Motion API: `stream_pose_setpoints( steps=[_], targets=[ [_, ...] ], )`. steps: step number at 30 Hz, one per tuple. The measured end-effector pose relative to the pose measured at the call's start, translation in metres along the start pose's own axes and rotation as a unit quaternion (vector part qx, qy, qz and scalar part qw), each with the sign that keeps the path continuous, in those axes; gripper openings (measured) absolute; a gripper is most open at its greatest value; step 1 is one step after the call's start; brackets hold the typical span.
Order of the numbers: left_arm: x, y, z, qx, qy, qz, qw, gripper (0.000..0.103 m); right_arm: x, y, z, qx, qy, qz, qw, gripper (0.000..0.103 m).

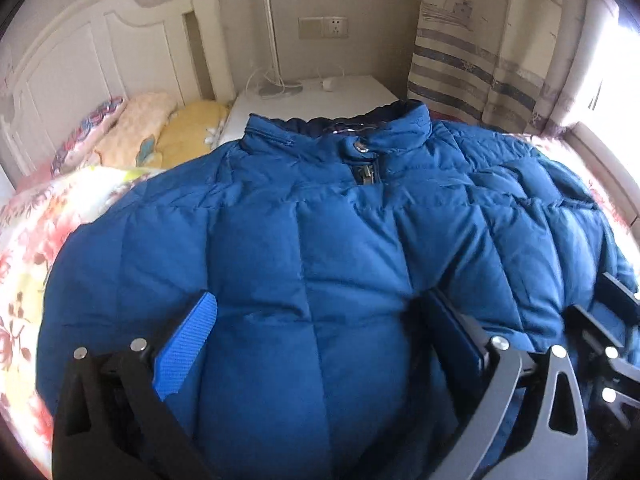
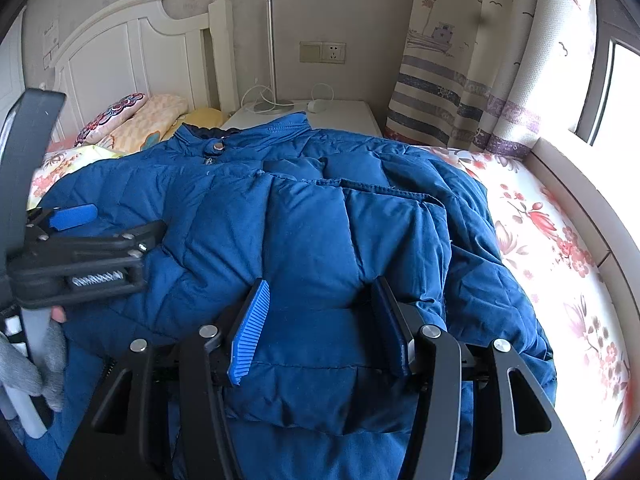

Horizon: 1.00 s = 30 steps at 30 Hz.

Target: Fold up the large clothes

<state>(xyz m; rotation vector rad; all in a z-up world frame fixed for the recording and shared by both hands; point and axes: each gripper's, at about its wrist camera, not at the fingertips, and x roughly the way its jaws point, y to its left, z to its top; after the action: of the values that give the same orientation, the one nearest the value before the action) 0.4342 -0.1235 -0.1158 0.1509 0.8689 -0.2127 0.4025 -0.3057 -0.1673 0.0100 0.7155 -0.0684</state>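
A large blue puffer jacket (image 1: 312, 232) lies front-up on the bed, collar toward the far nightstand; it also fills the right wrist view (image 2: 304, 216). Its right sleeve (image 2: 360, 248) is folded across the chest. My left gripper (image 1: 320, 312) is open, its jaws wide apart and resting on the jacket's lower body. My right gripper (image 2: 320, 300) sits with its blue pads on either side of a puffed section of the folded sleeve. The left gripper (image 2: 80, 240) also shows at the left of the right wrist view.
A floral bedsheet (image 2: 560, 264) covers the bed on both sides of the jacket. Pillows (image 1: 160, 132) and a white headboard (image 1: 100, 60) stand at the far left. A white nightstand (image 1: 320, 92) with a lamp stands behind the collar. Curtains (image 2: 480, 80) and a window sill are at the right.
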Motion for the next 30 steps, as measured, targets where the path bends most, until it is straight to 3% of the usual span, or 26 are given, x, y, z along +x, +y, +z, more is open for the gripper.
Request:
stream_pose_setpoints(
  steps=[3, 5, 7, 8, 9, 11, 14, 16, 18, 23, 26, 28, 30],
  targets=[
    [-0.031, 0.032, 0.002, -0.028, -0.049, 0.018, 0.9982, 0.096, 0.000, 0.000, 0.000, 0.001, 0.000, 0.001, 1.000, 0.051],
    [-0.039, 0.067, 0.003, -0.073, -0.051, 0.030, 0.9956, 0.098, 0.000, 0.000, 0.000, 0.002, -0.001, 0.002, 1.000, 0.051],
    [-0.025, 0.104, -0.003, -0.116, -0.008, 0.050, 0.9920, 0.100, 0.000, 0.000, 0.000, 0.001, 0.000, 0.001, 1.000, 0.051],
    [-0.007, 0.116, -0.008, -0.115, 0.030, 0.063, 0.9909, 0.101, 0.000, 0.000, 0.000, 0.000, 0.000, 0.000, 1.000, 0.051],
    [0.002, 0.121, -0.015, -0.089, 0.029, 0.052, 0.9942, 0.101, 0.000, 0.000, 0.000, 0.000, 0.000, 0.000, 1.000, 0.051],
    [-0.005, 0.119, -0.024, -0.059, -0.004, 0.049, 0.9971, 0.101, 0.000, 0.001, 0.000, -0.003, 0.000, 0.000, 1.000, 0.051],
    [-0.028, 0.116, -0.035, -0.062, -0.017, 0.064, 0.9959, 0.100, 0.000, 0.000, 0.000, -0.002, -0.001, 0.000, 1.000, 0.051],
    [-0.051, 0.109, -0.047, -0.068, -0.029, 0.045, 0.9962, 0.100, 0.000, 0.000, 0.000, -0.003, -0.001, -0.001, 1.000, 0.051],
    [-0.074, 0.089, -0.066, -0.034, -0.044, 0.041, 0.9976, 0.101, -0.001, -0.001, 0.000, -0.002, -0.001, 0.001, 1.000, 0.051],
    [-0.052, 0.057, -0.097, 0.024, 0.015, 0.053, 0.9982, 0.101, -0.001, 0.000, -0.001, -0.003, -0.001, -0.001, 1.000, 0.051],
    [-0.051, 0.055, -0.097, 0.028, 0.016, 0.060, 0.9977, 0.101, -0.002, 0.001, -0.001, -0.009, -0.004, -0.004, 1.000, 0.053],
    [-0.052, 0.053, -0.099, 0.029, 0.013, 0.063, 0.9975, 0.101, -0.011, 0.000, -0.002, -0.003, -0.027, -0.021, 0.999, 0.053],
    [-0.054, 0.054, -0.100, 0.025, 0.013, 0.059, 0.9979, 0.101, -0.046, -0.003, -0.011, 0.014, -0.120, -0.050, 0.991, 0.053]
  ],
)
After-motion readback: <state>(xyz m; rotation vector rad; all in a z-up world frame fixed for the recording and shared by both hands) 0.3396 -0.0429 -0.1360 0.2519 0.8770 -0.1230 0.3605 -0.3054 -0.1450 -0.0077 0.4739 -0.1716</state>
